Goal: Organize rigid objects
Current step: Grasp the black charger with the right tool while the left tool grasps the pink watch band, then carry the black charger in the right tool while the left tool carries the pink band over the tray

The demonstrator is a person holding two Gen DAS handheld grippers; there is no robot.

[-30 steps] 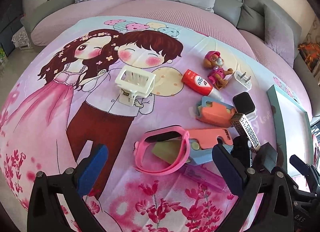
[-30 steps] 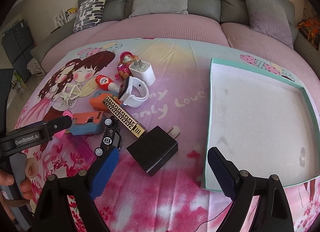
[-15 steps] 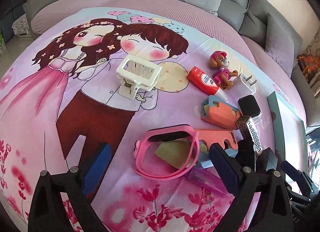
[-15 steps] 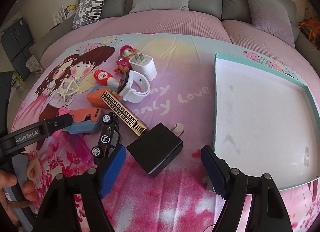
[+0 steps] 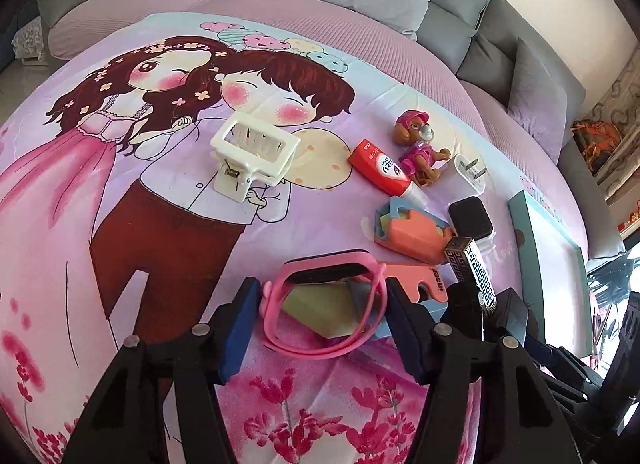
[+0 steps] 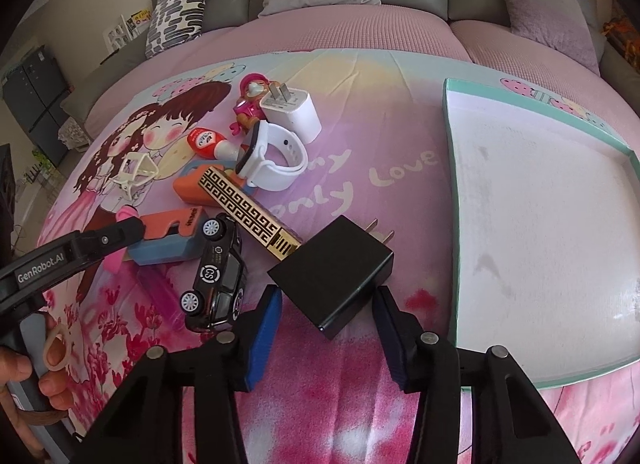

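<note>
A pink wristband [image 5: 320, 348] lies on the cartoon bedsheet, over a yellow-green piece. My left gripper [image 5: 320, 288] straddles it, jaws closing, and both blue pads [image 5: 240, 324] touch the band's sides. A black plug charger [image 6: 336, 272] lies corner-on between the pads of my right gripper [image 6: 327, 292]. Those jaws are closing too, and the pads meet the charger's lower edges. The teal-rimmed white tray [image 6: 450, 184] lies just to the right of the charger, with nothing in it.
A toy black car [image 6: 220, 272], gold-patterned bar [image 6: 244, 204], white smartwatch [image 6: 276, 160], white charger [image 6: 296, 112], pup figure [image 5: 418, 148], red tube [image 5: 380, 172], orange and blue foam pieces [image 5: 412, 232] and white claw clip [image 5: 252, 152] crowd the sheet. Grey sofa cushions stand behind.
Both grippers' jaws have narrowed from wide open: the left onto the pink wristband, the right onto the black charger. Each camera has tipped a little closer to its object.
</note>
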